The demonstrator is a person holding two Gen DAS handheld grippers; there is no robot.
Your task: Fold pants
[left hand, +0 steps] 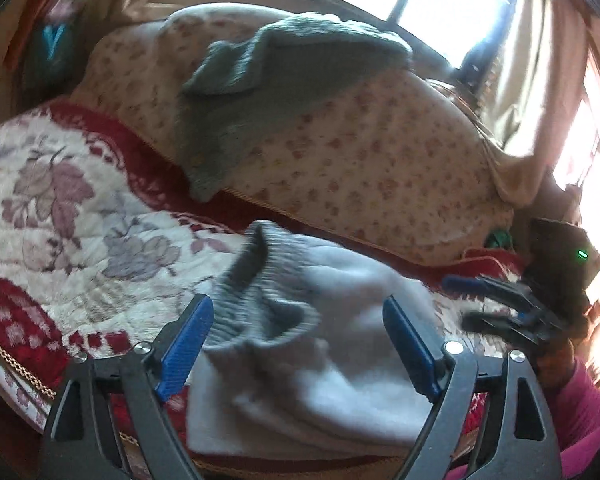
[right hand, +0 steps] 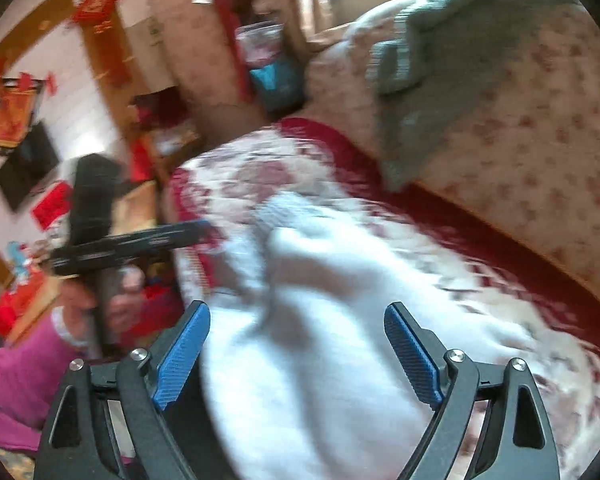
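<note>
Pale grey pants (left hand: 300, 344) lie bunched on the red floral bedspread (left hand: 60, 208), ribbed waistband away from me. My left gripper (left hand: 298, 344) and right gripper (right hand: 296, 352) hover just above them, both spread wide, holding nothing, equally near.

The right gripper (right hand: 296, 344), fingers (right hand: 182, 354) spread wide, is hovering over white pants (right hand: 320, 320) lying bunched on a red-and-white floral quilt (right hand: 540, 344). The left gripper (right hand: 196, 228) is reaching in from the left toward the pants' edge, held by a pink sleeve (right hand: 24, 376). A grey knit (right hand: 432, 56) is draping over a floral cushion (right hand: 532, 152) behind, the whole scene blurring.
</note>
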